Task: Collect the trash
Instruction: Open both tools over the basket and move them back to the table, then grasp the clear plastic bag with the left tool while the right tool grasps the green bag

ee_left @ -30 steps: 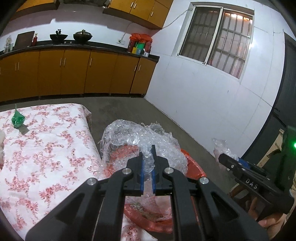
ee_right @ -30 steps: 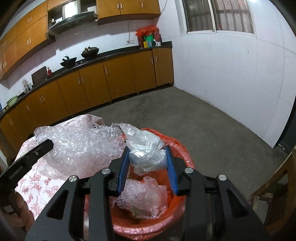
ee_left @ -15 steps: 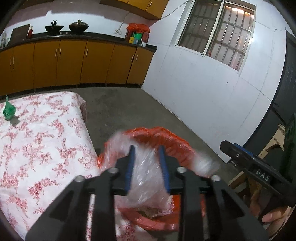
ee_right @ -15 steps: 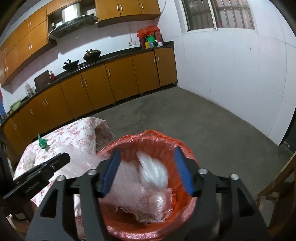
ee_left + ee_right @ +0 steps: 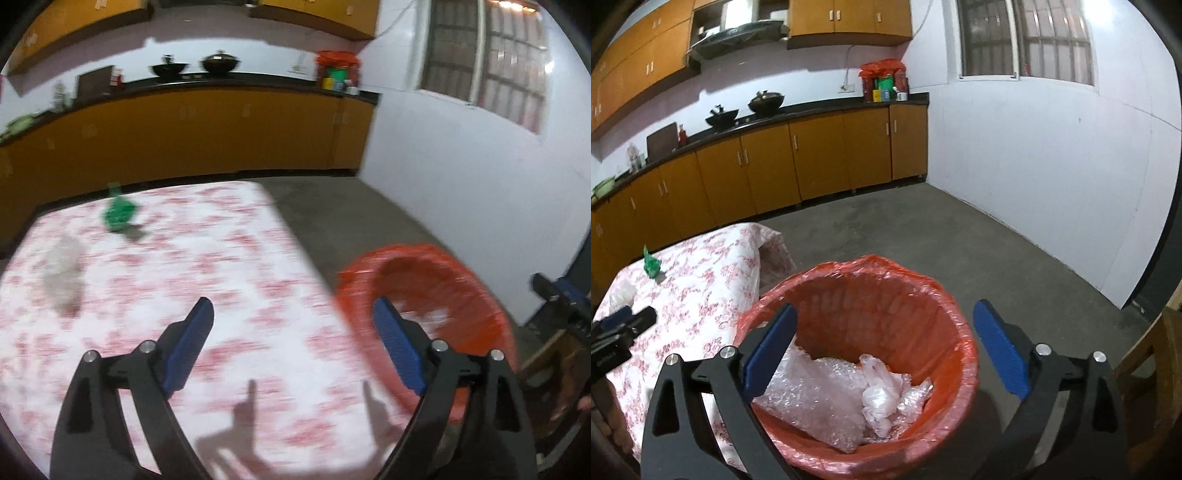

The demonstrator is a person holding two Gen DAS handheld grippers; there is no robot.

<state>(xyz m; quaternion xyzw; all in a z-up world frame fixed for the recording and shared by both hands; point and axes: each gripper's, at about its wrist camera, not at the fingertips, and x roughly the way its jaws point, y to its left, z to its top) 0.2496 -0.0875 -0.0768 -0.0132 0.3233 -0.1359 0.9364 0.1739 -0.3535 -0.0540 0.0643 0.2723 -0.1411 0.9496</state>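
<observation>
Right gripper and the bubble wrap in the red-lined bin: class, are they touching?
Apart. In the right wrist view, the right gripper hangs over the bin, jaws opening with nothing between them; the bubble wrap lies at the bottom.

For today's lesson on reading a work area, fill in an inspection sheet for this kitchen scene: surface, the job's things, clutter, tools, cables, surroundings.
Surface: table with a floral tablecloth.
Job's things: bin lined with an orange bag stands on the floor beside the table; bubble wrap and a crumpled clear plastic bag lie inside it.
Clutter: green wrapper and a pale crumpled plastic piece lie on the table.
Tools: left tool over the table edge, jaws opening, nothing between them; right tool over the bin, jaws opening, nothing between them.
Cables: one wire runs up the wall from a socket.
Surroundings: orange cabinets, two woks on the counter, barred window, concrete floor.
</observation>
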